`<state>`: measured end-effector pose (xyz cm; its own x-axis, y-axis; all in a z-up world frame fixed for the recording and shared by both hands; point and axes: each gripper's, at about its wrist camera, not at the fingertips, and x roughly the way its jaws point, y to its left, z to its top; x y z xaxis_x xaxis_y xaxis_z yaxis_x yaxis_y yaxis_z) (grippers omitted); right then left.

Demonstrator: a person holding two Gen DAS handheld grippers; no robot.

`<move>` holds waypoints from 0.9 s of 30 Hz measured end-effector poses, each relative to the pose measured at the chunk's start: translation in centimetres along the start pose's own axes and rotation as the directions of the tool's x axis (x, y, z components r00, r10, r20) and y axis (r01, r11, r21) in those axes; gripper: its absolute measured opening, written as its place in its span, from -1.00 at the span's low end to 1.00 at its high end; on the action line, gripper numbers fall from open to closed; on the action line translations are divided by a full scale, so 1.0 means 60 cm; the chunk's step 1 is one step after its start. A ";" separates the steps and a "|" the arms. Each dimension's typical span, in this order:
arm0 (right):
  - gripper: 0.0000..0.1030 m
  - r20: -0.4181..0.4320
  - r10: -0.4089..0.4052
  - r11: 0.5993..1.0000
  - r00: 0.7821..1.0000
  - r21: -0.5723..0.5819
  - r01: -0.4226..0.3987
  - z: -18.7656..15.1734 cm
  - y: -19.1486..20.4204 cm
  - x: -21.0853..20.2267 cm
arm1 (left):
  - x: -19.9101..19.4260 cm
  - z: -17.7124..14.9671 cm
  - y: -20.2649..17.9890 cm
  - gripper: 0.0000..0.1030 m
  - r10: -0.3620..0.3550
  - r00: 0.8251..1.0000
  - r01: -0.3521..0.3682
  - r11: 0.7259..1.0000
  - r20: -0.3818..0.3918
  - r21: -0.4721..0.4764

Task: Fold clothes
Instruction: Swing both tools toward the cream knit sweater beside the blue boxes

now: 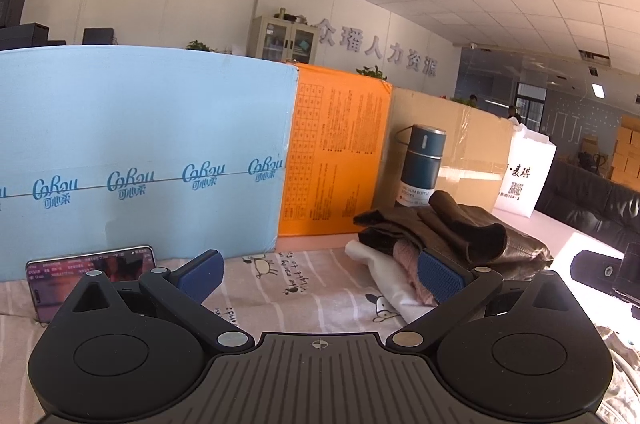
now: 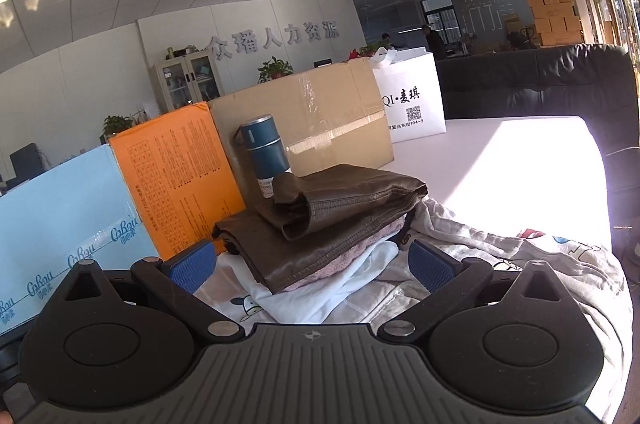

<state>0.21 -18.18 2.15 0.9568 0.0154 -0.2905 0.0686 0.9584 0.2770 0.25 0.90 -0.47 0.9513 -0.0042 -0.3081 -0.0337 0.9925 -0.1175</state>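
A stack of folded clothes lies on a cartoon-print sheet (image 1: 304,288): a brown leather jacket (image 2: 336,224) on top, a pink knit (image 2: 320,274) under it, a white garment (image 2: 320,298) at the bottom. The stack also shows in the left wrist view (image 1: 452,236). My left gripper (image 1: 320,278) is open and empty, left of the stack, its right pad (image 1: 438,278) close to the pink knit. My right gripper (image 2: 312,266) is open and empty, just in front of the stack. A crumpled printed cloth (image 2: 540,264) lies to the right.
A light blue box (image 1: 140,152), an orange box (image 1: 336,152) and a cardboard box (image 2: 320,120) stand along the back. A dark blue vacuum bottle (image 2: 266,152) stands behind the stack. A white paper bag (image 2: 412,100) is further right. A phone (image 1: 80,272) leans on the blue box.
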 end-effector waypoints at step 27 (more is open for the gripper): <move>1.00 -0.029 0.104 0.994 0.994 0.020 -0.104 -0.087 -0.013 0.137 | -0.022 -0.006 -0.036 1.00 0.063 0.991 -0.076 0.991 0.122 0.108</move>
<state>6.57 -17.28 -5.24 0.9502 0.1235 -0.2860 -0.0254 0.9457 0.3239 -1.05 -1.29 -0.14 0.9776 0.0734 -0.1975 -0.0731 0.9973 0.0086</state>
